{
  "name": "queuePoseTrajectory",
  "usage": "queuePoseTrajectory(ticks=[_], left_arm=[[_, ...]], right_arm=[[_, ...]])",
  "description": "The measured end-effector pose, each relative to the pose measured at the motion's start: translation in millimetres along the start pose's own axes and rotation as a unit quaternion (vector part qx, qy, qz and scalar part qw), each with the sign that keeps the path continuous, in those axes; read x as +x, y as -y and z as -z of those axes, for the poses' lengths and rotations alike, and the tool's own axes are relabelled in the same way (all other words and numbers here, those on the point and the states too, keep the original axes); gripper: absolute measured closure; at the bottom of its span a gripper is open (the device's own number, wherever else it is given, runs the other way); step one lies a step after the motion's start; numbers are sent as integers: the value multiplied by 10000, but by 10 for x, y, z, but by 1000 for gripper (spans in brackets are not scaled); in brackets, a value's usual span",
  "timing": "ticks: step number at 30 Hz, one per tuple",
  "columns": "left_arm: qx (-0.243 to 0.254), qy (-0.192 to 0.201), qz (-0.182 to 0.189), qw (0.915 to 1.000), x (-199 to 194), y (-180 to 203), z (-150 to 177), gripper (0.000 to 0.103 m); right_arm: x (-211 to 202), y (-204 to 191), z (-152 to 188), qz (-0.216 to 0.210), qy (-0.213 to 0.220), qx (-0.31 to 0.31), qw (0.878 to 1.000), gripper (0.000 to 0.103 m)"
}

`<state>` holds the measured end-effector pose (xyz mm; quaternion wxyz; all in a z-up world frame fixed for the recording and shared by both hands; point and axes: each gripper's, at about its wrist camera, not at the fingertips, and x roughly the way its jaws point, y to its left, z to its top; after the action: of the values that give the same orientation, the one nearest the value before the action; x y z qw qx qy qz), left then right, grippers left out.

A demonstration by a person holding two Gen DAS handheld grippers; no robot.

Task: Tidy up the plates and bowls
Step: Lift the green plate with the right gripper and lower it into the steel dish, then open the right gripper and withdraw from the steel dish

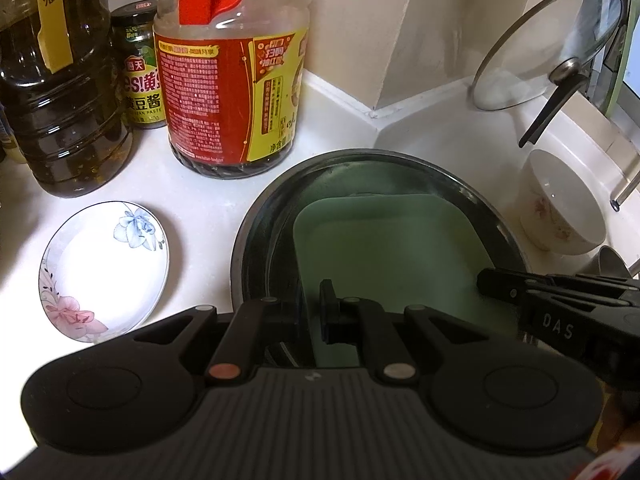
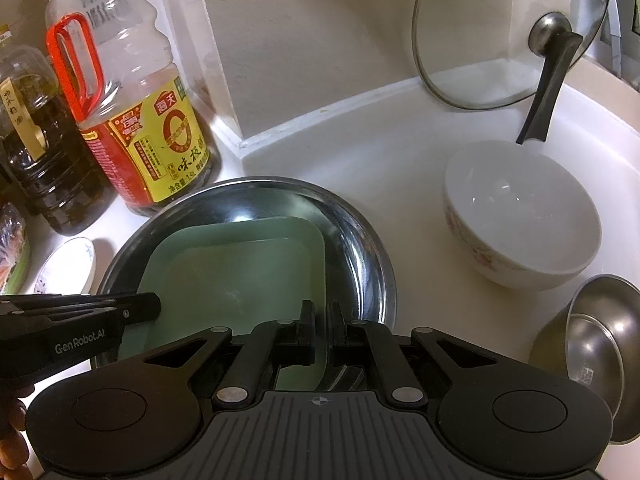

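A green square plate (image 1: pixel 392 248) lies inside a round steel plate (image 1: pixel 256 236) on the white counter. My left gripper (image 1: pixel 314 312) is shut on the green plate's left rim. My right gripper (image 2: pixel 321 328) is shut on the green plate's right rim (image 2: pixel 320 264), above the steel plate (image 2: pixel 360 240). Each gripper shows in the other's view, the right one (image 1: pixel 560 300) and the left one (image 2: pixel 80 320). A small flowered saucer (image 1: pixel 104 268) lies left of the steel plate. A white flowered bowl (image 2: pixel 520 220) sits to the right, tilted, also in the left wrist view (image 1: pixel 560 208).
Oil and sauce bottles (image 1: pixel 228 68) and a jar (image 1: pixel 138 64) stand at the back left. A glass lid (image 2: pixel 500 40) leans against the back wall. Nested steel bowls (image 2: pixel 592 352) sit at the right front. A packet (image 2: pixel 12 248) lies at far left.
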<state>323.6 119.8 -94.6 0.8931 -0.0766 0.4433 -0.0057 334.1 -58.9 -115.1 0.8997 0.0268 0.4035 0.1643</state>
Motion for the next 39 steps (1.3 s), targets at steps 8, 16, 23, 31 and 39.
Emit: queuePoseTrajectory(ticks=[8,16,23,31,39], left_arm=[[20,-39,10,10000,15,2,5,88],[40,228,-7,9997,-238,51,14,84],[78,350,-126,9993,-520,104,122,79],[-35,396,-314,9987,-833,125,343,78],[-203,455,-497,9975,-1117,162,610,78]], right_arm=[[-19,40,-10,-109,-11,170,9998,98],[-226,-2,10,-269,211,86,9994,96],[-441,-40,89,-491,370,17,9981,57],[-683,-44,254,-824,471,-43,9955,51],[-874,-66,455,-1105,453,-229,9926,42]])
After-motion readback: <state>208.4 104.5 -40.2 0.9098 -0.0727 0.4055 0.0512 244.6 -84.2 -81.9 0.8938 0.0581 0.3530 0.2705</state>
